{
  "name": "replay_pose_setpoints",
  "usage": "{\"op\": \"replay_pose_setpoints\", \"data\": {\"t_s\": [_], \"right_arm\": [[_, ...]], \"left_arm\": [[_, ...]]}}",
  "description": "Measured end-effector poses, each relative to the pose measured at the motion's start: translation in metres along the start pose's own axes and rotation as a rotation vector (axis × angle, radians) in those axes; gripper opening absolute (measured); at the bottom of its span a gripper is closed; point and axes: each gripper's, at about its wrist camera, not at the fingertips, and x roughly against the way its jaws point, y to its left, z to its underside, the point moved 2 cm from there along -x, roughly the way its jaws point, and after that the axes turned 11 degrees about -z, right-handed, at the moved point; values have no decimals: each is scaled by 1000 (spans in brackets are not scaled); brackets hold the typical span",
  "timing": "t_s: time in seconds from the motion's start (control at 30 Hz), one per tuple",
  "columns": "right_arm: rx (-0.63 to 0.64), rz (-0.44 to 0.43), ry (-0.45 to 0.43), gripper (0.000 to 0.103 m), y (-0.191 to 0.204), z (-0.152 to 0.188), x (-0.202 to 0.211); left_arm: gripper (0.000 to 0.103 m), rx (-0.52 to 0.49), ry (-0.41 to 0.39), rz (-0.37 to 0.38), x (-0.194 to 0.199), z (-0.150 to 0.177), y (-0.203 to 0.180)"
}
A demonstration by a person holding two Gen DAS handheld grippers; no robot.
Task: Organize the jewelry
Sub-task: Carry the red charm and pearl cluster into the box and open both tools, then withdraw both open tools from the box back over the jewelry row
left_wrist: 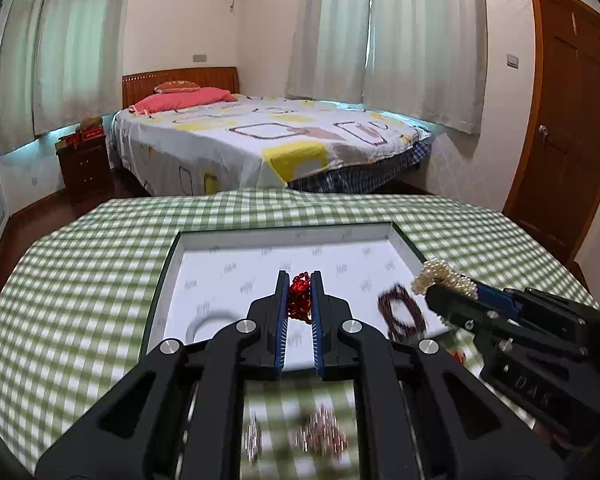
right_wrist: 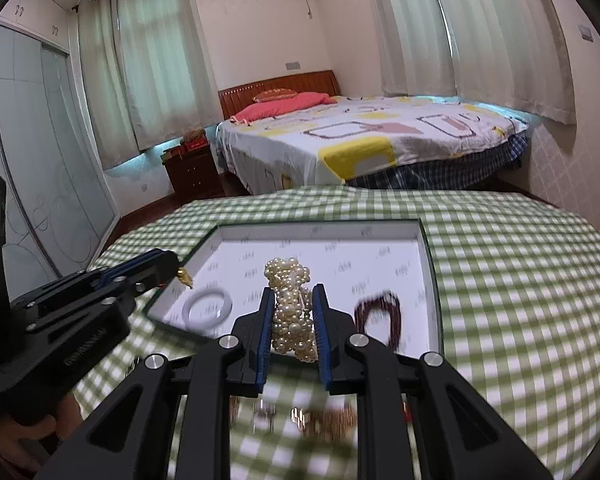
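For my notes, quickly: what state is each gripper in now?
Left gripper: closed on the red bead jewelry.
Right gripper: closed on the pearl jewelry.

tablecloth [left_wrist: 80, 280]: green and white gingham
shallow box tray [right_wrist: 324, 232]: white lining, faint grey print
bunched bead strand [left_wrist: 299, 300]: red
pearl strand [right_wrist: 292, 312]: cream
bangle [right_wrist: 207, 312]: pale white
bead loop [right_wrist: 378, 316]: dark maroon
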Motion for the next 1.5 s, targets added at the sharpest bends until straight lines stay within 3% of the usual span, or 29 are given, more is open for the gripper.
{"op": "replay_pose_setpoints", "data": {"t_s": [0.13,0.5,0.9,0.97,1.03,1.13,1.33,1.5], "right_arm": [[-17,-3,17,20,-7,-6,-21],[-82,15,196,20,-39,27,-85],[-100,17,258,21,-47,29,-97],[-99,16,259,23,-47,29,-98],[-98,15,258,32,-47,29,-97],[-103,16,248,37,-48,29,-96],[-113,12,234,38,-52,28,-91],[-109,14,219,40,-50,26,-85]], "left_arm": [[11,6,42,6,-32,-4,-4],[11,-26,250,8,-106,37,-11],[12,-27,281,26,-118,41,-13],[18,-23,283,26,-119,41,-13],[28,-19,282,25,-119,41,-12],[31,-10,280,23,-117,41,-9],[49,16,263,19,-110,37,-3],[54,21,244,19,-102,34,0]]}}
